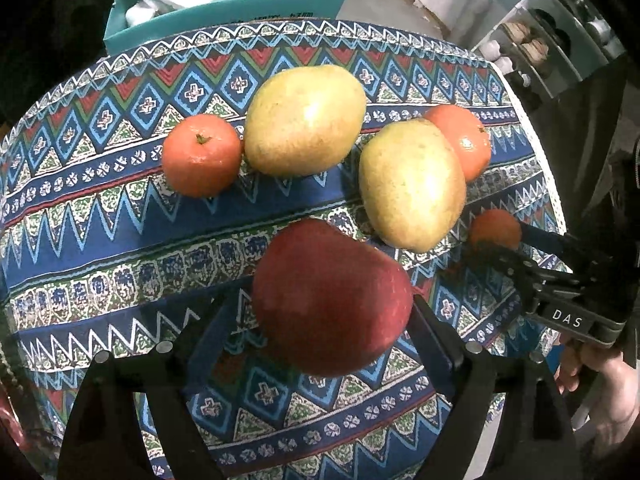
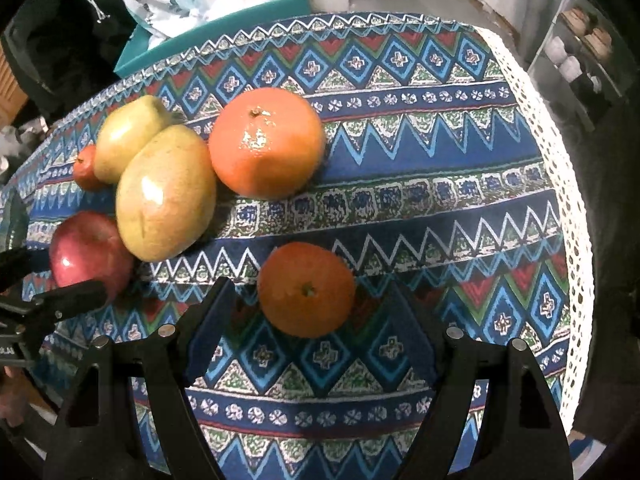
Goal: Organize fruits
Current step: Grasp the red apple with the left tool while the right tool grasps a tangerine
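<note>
Your left gripper (image 1: 320, 320) has its jaws spread around the red apple (image 1: 332, 300) on the patterned tablecloth (image 1: 100, 248), without clear contact. Your right gripper (image 2: 308, 308) is likewise spread around a small orange (image 2: 306, 289). Two yellow mangoes (image 2: 166, 198) lie touching, just beside a larger orange (image 2: 266, 142).

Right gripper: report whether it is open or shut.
Open. In the right wrist view the right gripper has its two fingers spread wide on either side of the near orange, with patterned cloth showing between each finger and the fruit.
</note>
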A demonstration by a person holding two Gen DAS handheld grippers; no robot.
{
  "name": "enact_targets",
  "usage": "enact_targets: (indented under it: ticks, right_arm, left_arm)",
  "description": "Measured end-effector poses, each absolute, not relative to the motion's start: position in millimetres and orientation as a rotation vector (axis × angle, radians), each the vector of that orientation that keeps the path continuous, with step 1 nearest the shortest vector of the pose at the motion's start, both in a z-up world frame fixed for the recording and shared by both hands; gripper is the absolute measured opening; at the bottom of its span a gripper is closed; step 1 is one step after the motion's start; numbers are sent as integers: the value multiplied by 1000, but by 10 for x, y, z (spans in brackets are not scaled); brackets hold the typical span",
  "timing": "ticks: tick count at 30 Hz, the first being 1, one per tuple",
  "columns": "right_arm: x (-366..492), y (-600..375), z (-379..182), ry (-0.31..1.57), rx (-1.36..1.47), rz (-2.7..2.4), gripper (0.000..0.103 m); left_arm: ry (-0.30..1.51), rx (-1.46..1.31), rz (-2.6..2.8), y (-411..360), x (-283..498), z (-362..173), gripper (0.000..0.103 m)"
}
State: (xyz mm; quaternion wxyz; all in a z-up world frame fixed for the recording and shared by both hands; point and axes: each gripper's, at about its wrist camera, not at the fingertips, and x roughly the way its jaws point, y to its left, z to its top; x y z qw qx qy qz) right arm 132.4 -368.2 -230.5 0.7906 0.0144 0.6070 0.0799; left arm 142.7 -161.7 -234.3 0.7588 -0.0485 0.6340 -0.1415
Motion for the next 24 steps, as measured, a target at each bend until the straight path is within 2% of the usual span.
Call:
enact_targets:
  ticks: [3,6,9,11,12,24]
  right_arm:
    - [1341,-3685,-2353,1305,27,168,78]
    - [1350,-3678,-2367,1300,7,170,69]
    - [1362,-3678,-2368,1295,2,179,57]
    - [1354,-3660,-2358,1290,-2,191,47]
    - [1352,-3650,-2352,1288,-12,191,47]
    - [1295,-3585,-2179,1252,-25,180,47]
  left_arm:
    - [1388,-118,-308,-1606,1440,-2391,87]
    - [1392,-133,-307,-1597,1457,-2431,87]
    - [1388,-143,-317,-1591,1448,-2452,86]
    - [1387,-145,-335,-1611,1440,-2456,79]
    - [1384,-144,-350,-1628,1428,-2450,76]
    - [1349,-51,-310,-1610,1256,-2389,75]
